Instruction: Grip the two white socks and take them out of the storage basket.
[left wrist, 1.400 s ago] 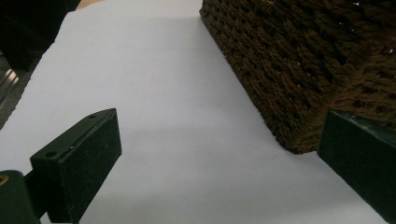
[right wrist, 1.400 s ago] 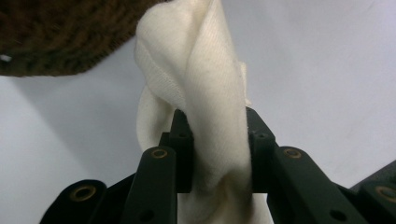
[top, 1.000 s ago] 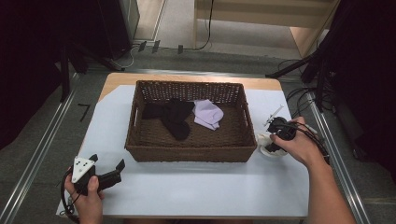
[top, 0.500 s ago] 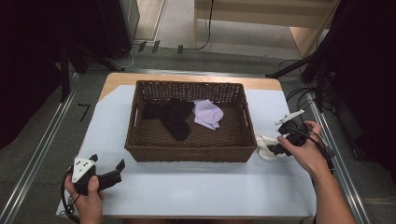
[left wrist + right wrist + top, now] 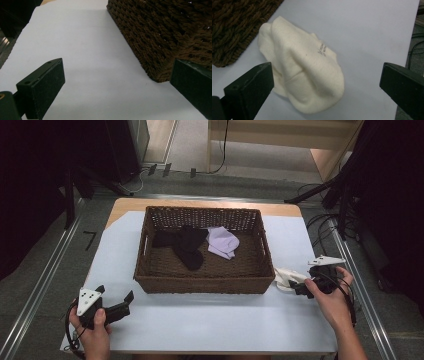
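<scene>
The right tongs (image 5: 327, 87) are gaping wide over a cream sock (image 5: 302, 65) that is lying on the surface (image 5: 210, 320) between their jaws, just beside the wicker basket (image 5: 200, 282). The left tongs (image 5: 117, 82) are also standing apart, holding nothing, pointing toward the basket's near corner.

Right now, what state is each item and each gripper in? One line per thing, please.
Wicker basket: upright on the table, open-topped.
Black socks: loose in the basket.
Lavender sock: crumpled in the basket, beside the black ones.
Cream sock: bunched on the table outside the basket, ungripped.
Left gripper: open, holding nothing.
Right gripper: open, jaws either side of the cream sock.
</scene>
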The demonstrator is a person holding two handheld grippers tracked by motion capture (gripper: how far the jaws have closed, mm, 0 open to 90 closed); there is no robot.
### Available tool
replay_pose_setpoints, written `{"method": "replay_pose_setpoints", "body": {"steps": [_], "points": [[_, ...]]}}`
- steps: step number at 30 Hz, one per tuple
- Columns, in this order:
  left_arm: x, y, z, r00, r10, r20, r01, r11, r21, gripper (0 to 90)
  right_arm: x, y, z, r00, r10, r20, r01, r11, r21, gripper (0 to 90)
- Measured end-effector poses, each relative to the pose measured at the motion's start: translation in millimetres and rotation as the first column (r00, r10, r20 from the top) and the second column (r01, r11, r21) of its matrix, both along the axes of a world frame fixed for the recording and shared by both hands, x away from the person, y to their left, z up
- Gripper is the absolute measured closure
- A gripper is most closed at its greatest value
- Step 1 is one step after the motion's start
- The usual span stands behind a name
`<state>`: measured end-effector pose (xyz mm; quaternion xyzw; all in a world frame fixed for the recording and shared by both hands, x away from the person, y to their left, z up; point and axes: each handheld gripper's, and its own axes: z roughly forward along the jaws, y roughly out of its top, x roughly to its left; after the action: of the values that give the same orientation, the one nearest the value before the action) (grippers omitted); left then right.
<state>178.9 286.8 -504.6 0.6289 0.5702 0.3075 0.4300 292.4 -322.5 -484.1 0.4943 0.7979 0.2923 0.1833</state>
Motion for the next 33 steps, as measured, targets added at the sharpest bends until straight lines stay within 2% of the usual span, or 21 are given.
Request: {"method": "replay_pose_setpoints", "body": {"steps": [7,16,24,33], "points": [[-0.1,-0.1,0.1,1.0,-0.002,-0.001,0.002,1.0,0.003,0.6,-22.2,-10.5,-1.6,0.9944,-0.062,0.085,0.056,0.995,0.078,0.0],[-0.4,-0.1,0.1,1.0,-0.006,0.002,0.006,1.0,0.004,0.6,-49.7,-26.0,-6.4,0.9822,-0.102,0.158,0.078,0.986,0.15,0.0],[-0.9,-0.2,0.3,1.0,-0.007,0.001,0.007,1.0,0.005,0.6,-69.3,-38.2,-9.6,0.9714,-0.13,0.199,0.091,0.976,0.197,0.0],[-1.3,-0.6,0.1,0.9999,-0.007,0.009,0.007,1.0,0.005,0.6,-91.3,-54.6,-18.3,0.9574,-0.191,0.216,0.13,0.954,0.269,0.0]]}}
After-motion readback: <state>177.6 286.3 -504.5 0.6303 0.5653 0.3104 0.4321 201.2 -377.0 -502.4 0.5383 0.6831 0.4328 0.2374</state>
